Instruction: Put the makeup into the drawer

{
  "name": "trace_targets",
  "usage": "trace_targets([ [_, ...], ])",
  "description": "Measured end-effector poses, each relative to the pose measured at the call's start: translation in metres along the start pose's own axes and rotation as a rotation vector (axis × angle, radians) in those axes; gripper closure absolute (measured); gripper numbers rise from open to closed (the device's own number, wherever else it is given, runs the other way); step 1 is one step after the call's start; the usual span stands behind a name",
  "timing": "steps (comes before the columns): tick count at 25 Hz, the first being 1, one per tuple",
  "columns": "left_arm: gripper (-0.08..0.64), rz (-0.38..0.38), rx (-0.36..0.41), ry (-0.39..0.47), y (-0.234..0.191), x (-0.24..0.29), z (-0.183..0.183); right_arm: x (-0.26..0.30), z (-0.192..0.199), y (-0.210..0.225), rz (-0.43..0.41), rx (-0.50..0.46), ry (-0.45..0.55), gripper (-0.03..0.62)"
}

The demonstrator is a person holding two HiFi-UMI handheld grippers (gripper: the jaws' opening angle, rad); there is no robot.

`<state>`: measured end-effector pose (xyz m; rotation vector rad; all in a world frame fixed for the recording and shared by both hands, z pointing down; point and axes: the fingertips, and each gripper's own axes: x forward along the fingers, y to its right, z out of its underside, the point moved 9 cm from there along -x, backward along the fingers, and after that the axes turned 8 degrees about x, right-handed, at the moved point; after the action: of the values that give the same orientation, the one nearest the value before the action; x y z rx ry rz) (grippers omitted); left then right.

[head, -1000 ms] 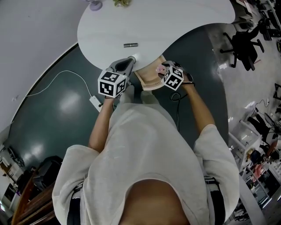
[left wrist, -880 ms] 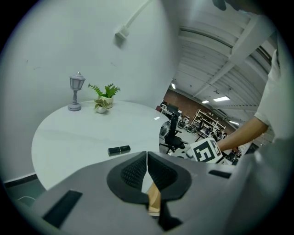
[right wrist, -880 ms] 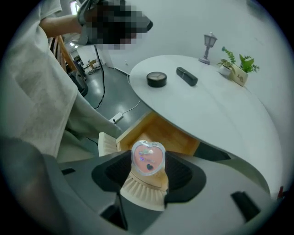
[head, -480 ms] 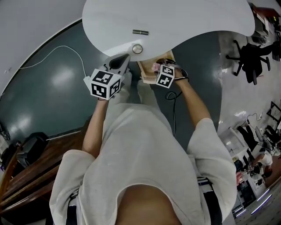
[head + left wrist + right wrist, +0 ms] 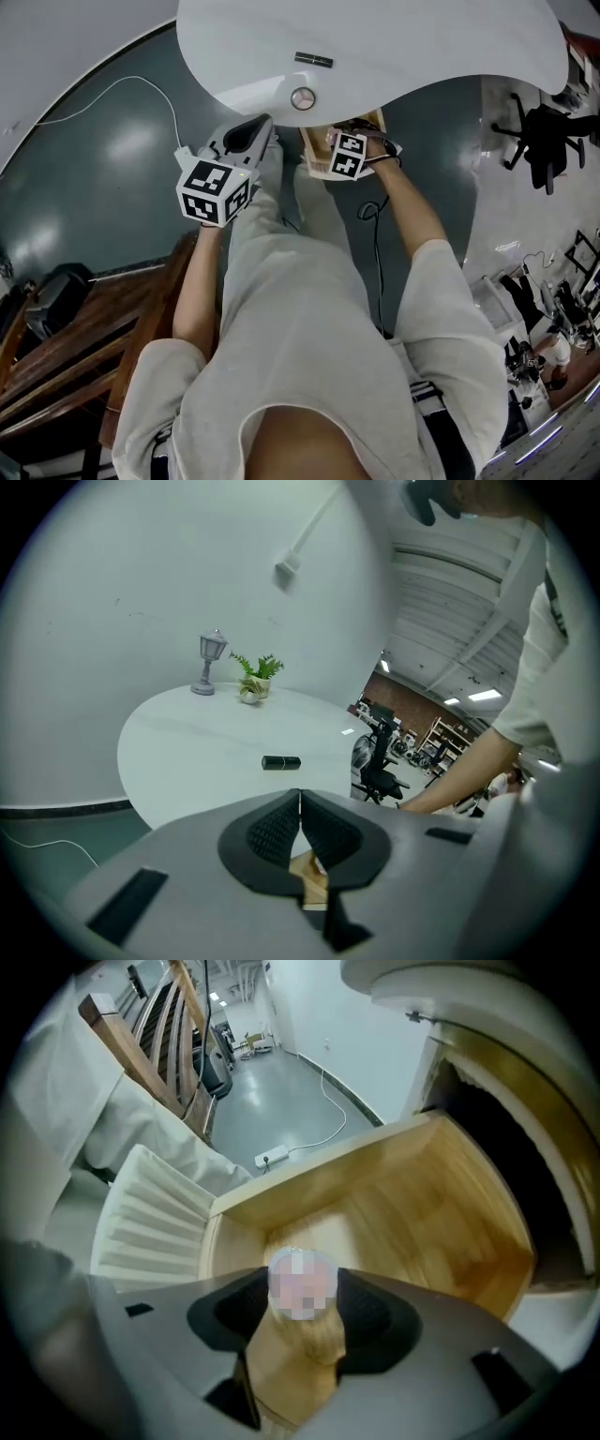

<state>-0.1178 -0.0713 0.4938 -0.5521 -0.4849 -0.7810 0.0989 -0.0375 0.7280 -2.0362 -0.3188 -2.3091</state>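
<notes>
The right gripper, pinching the pink makeup, has sunk lower over the open wooden drawer. At the drawer's nine o'clock, the left gripper, jaws pressed together and empty, has backed slightly off the table.

The makeup is over the drawer, which sticks out under the table; a tube lies on the table

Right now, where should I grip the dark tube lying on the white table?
Probably across its middle, from above, jaws spanning its narrow width: the dark tube lies flat on its side on the table, nothing close beside it.
</notes>
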Motion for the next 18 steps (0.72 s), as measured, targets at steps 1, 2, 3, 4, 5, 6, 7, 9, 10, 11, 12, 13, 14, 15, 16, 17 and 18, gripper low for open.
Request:
trace_targets([
  [1, 0.546, -0.003, 0.0, -0.001, -0.001, 0.0, 0.002, 0.006, -0.002, 0.001, -0.002, -0.005, -0.005, 0.367],
  [2, 0.546, -0.006, -0.001, -0.002, -0.001, 0.001, 0.005, 0.012, -0.003, 0.002, -0.005, -0.01, -0.008, 0.367],
  [3, 0.546, -0.009, -0.003, -0.002, -0.002, 0.001, 0.007, 0.018, -0.005, 0.003, -0.009, -0.016, -0.01, 0.367],
  [4, 0.546, -0.013, -0.006, -0.003, -0.002, 0.001, 0.01, 0.024, -0.007, 0.004, -0.014, -0.029, -0.015, 0.367],
  [5, 0.546, -0.017, -0.01, -0.004, -0.003, 0.001, 0.013, 0.029, -0.009, 0.005, -0.017, -0.048, -0.021, 0.367],
  [6, 0.546, -0.021, -0.015, -0.005, -0.004, 0.001, 0.016, 0.033, -0.01, 0.007, -0.017, -0.069, -0.029, 0.367],
  [7, 0.546, -0.023, -0.02, -0.006, -0.006, 0.001, 0.019, 0.037, -0.012, 0.009, -0.016, -0.084, -0.037, 0.367],
  [9, 0.546, -0.028, -0.027, -0.009, -0.01, 0.0, 0.023, 0.045, -0.014, 0.014, -0.014, -0.095, -0.05, 0.367],
  [10, 0.546, -0.032, -0.029, -0.011, -0.011, -0.001, 0.025, 0.049, -0.015, 0.015, -0.014, -0.096, -0.056, 0.367],
  [11, 0.546, -0.036, -0.032, -0.011, -0.013, -0.002, 0.027, 0.053, -0.015, 0.015, -0.015, -0.098, -0.064, 0.367],
  [12, 0.546, -0.042, -0.034, -0.01, -0.014, -0.004, 0.029, 0.057, -0.014, 0.015, -0.016, -0.101, -0.072, 0.367],
  [13, 0.546, -0.048, -0.036, -0.009, -0.015, -0.005, 0.031, 0.061, -0.013, 0.015, -0.018, -0.104, -0.079, 0.365],
  [14, 0.546, -0.053, -0.038, -0.008, -0.016, -0.006, 0.032, 0.064, -0.012, 0.014, -0.018, -0.109, -0.083, 0.365],
  [15, 0.546, -0.059, -0.04, -0.007, -0.017, -0.007, 0.034, 0.067, -0.011, 0.013, -0.016, -0.116, -0.084, 0.364],
  [16, 0.546, -0.064, -0.042, -0.006, -0.018, -0.008, 0.035, 0.068, -0.011, 0.013, -0.012, -0.122, -0.083, 0.364],
  [17, 0.546, -0.068, -0.043, -0.005, -0.019, -0.009, 0.036, 0.069, -0.01, 0.012, -0.006, -0.128, -0.082, 0.364],
  [18, 0.546, -0.072, -0.045, -0.004, -0.019, -0.01, 0.036, 0.07, -0.011, 0.012, -0.003, -0.13, -0.08, 0.363],
])
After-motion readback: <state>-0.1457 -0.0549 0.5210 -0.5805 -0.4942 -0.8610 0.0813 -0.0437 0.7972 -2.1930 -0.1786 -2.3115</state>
